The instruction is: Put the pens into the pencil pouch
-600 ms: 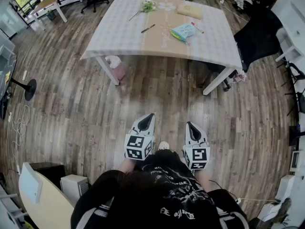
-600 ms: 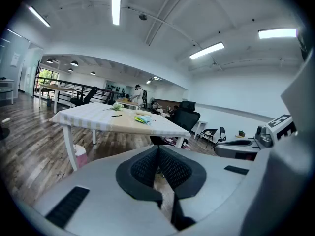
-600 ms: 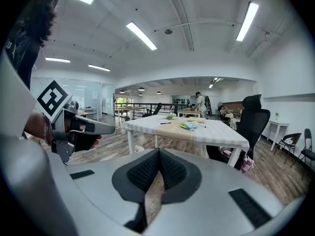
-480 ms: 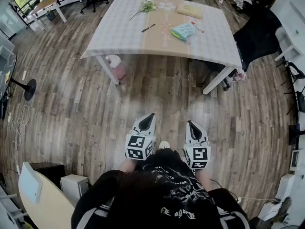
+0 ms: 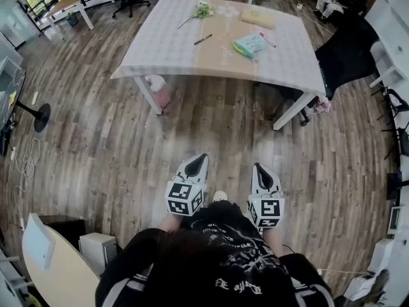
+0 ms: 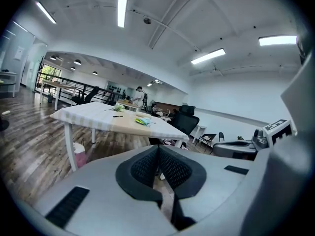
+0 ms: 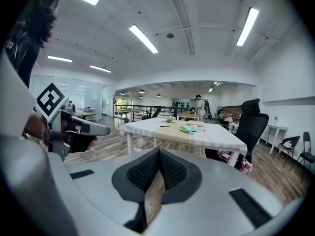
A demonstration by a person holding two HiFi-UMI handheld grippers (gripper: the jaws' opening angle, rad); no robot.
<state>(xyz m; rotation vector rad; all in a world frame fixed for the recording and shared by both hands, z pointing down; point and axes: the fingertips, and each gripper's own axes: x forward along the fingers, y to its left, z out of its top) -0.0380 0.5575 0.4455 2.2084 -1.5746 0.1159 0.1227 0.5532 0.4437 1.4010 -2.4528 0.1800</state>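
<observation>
Barely anything has changed in the last half second: the left gripper (image 5: 201, 157) and right gripper (image 5: 257, 166) hang close in front of the person's body, both with jaws pressed together on nothing, just as before. The desk (image 5: 160, 56) lies well ahead across the floor. On it the pouch (image 5: 248, 43) rests between a black pen (image 5: 203, 39) and a red-tipped pen (image 5: 266, 39), all untouched. By my reading the task has not begun; the person must first walk to the desk.
</observation>
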